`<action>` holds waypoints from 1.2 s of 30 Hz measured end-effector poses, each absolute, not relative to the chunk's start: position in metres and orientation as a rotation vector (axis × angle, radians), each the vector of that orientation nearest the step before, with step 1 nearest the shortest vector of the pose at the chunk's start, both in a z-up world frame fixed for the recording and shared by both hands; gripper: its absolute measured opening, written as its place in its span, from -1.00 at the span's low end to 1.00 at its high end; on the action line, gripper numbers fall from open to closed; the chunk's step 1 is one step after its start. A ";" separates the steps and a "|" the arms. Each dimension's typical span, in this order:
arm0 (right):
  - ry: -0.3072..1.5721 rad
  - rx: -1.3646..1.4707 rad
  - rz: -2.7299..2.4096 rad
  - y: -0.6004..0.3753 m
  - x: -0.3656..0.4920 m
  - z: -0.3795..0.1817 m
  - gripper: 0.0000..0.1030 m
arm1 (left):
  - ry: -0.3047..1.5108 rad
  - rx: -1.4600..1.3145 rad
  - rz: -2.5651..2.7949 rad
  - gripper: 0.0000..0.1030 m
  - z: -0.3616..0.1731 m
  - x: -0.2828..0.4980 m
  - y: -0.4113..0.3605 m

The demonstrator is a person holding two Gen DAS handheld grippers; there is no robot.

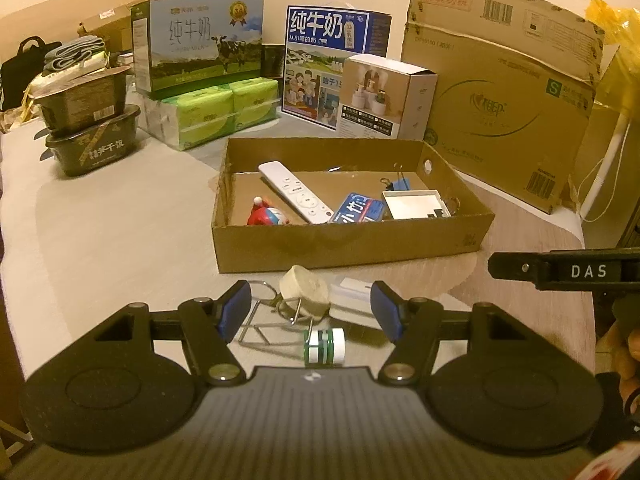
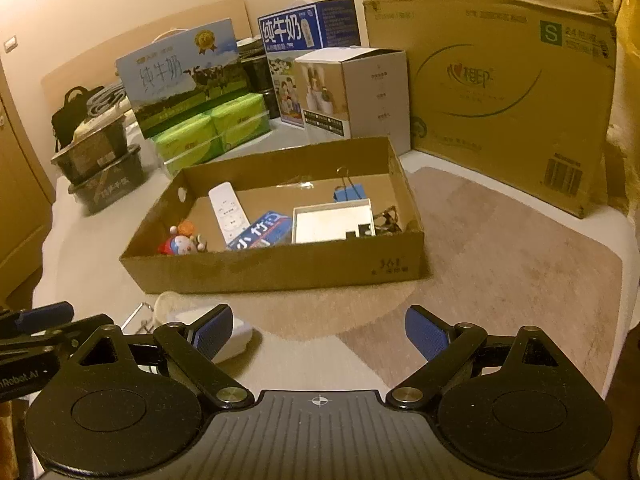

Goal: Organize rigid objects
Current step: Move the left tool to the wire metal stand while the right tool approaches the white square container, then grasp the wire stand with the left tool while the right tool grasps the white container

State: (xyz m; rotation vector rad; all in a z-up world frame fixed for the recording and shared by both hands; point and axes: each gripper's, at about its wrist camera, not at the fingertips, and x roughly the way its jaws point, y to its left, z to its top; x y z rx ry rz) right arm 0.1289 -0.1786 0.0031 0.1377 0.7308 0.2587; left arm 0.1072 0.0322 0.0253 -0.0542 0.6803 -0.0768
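Note:
A shallow cardboard tray (image 1: 352,248) (image 2: 280,268) holds a white remote (image 1: 294,192) (image 2: 228,212), a small red and blue figure (image 1: 266,214) (image 2: 180,242), a blue pack (image 1: 358,208) (image 2: 262,234), a white square box (image 1: 416,204) (image 2: 334,224) and a blue binder clip (image 1: 400,184) (image 2: 348,192). In front of the tray lie a cream round piece (image 1: 304,288), a wire stand (image 1: 260,320), a green and white spool (image 1: 324,346) and a small white box (image 1: 352,292) (image 2: 236,336). My left gripper (image 1: 311,312) hovers open over these loose things. My right gripper (image 2: 320,332) is open and holds nothing.
Milk cartons (image 1: 200,44) (image 1: 320,60), green tissue packs (image 1: 212,108), a white product box (image 1: 384,96) and a big cardboard box (image 1: 500,92) stand behind the tray. Stacked black food bowls (image 1: 92,132) sit at the left. A beige mat (image 2: 500,264) lies to the right.

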 end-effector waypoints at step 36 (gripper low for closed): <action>0.744 0.156 0.298 -0.177 0.103 -0.013 0.80 | 0.748 -0.060 -0.030 0.22 0.003 0.086 0.059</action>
